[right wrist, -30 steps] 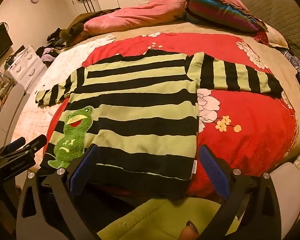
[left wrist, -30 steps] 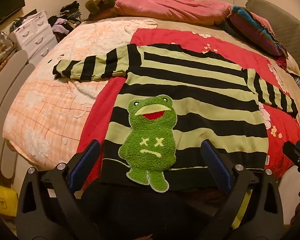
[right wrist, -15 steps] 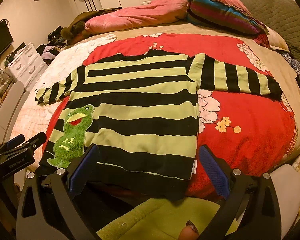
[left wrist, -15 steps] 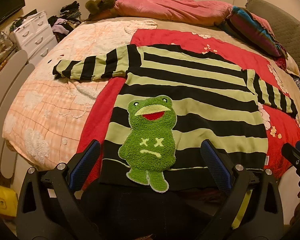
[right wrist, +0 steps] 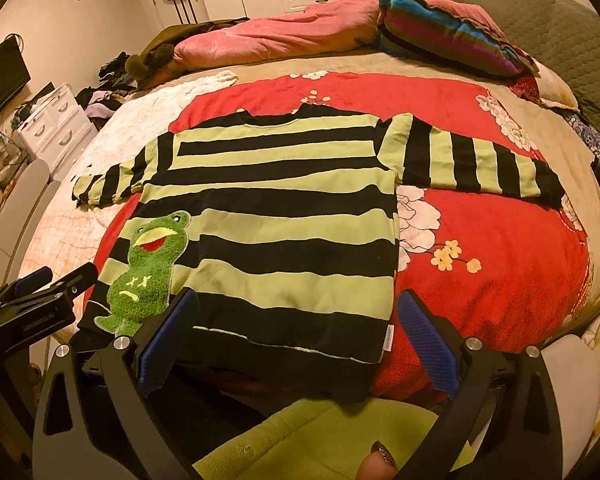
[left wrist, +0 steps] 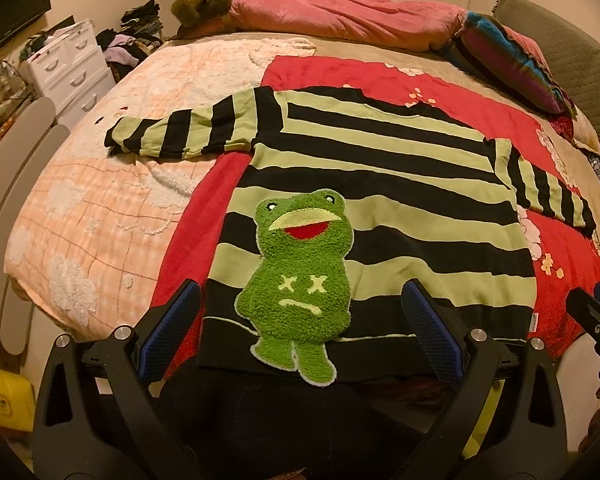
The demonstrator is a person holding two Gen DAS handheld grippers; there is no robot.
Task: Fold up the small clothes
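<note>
Item: one striped sweater [left wrist: 380, 184], green and black, flat and face up on the bed [left wrist: 100, 216], hem at the near edge, both sleeves spread sideways. Frog patch [left wrist: 300, 276] sewn low on its front, overhanging the hem. Handling, as I judge it: soft, light knit, limp when lifted, apt to drag on the red blanket [right wrist: 500, 248] beneath; the plush patch is thicker and will resist a crease. Best holds: hem corners, or a sleeve cuff [right wrist: 548, 180]. My left hand-held gripper [left wrist: 300, 328] and right hand-held gripper [right wrist: 296, 332] both hang wide open and empty at the hem. Containers: a white drawer chest [left wrist: 72, 68] beside the bed, drawers closed, contents unseen.
</note>
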